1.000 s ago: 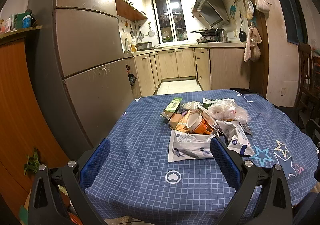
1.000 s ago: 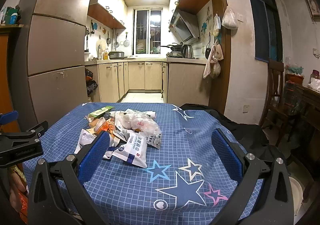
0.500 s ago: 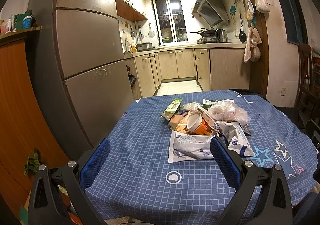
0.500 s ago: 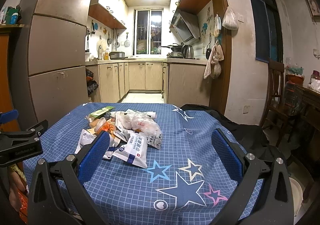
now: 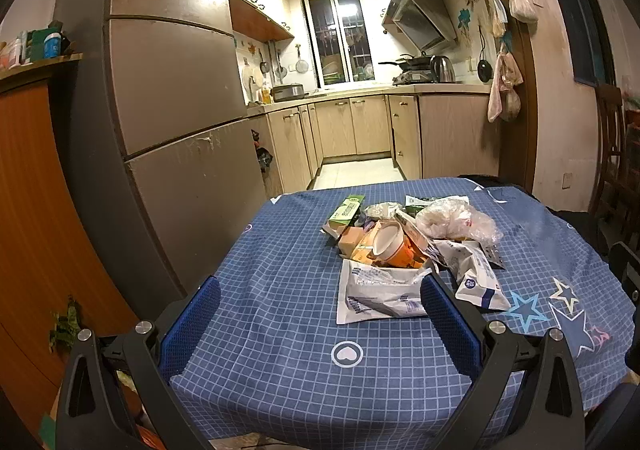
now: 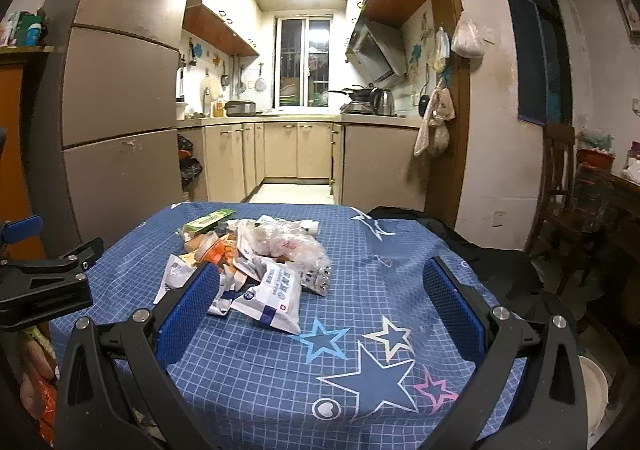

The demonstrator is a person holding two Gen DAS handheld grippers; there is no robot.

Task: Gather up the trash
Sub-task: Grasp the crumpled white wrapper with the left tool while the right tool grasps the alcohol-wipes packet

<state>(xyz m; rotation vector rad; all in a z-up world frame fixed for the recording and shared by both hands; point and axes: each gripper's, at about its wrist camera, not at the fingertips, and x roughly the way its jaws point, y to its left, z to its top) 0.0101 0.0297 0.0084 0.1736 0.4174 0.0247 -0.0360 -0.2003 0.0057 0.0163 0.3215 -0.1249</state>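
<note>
Almost nothing has changed over the last second: the trash heap [image 5: 412, 246] lies just as it did, and both tools hang where they were, so collection has likely not begun. The left tool [image 5: 320, 324] is spread wide and empty at the near edge of the surface [image 5: 280, 382], facing a flat white wrapper [image 5: 380, 292]; the right tool [image 6: 318, 304] is equally wide and empty, nearer the near right corner. The heap sits toward the far middle, an orange cup [image 5: 394, 244] and crumpled clear bag [image 5: 456, 218] tangled with a white pouch [image 6: 274, 300]. No bin is visible. A dark garment [image 6: 480, 258] drapes off the far right edge.
</note>
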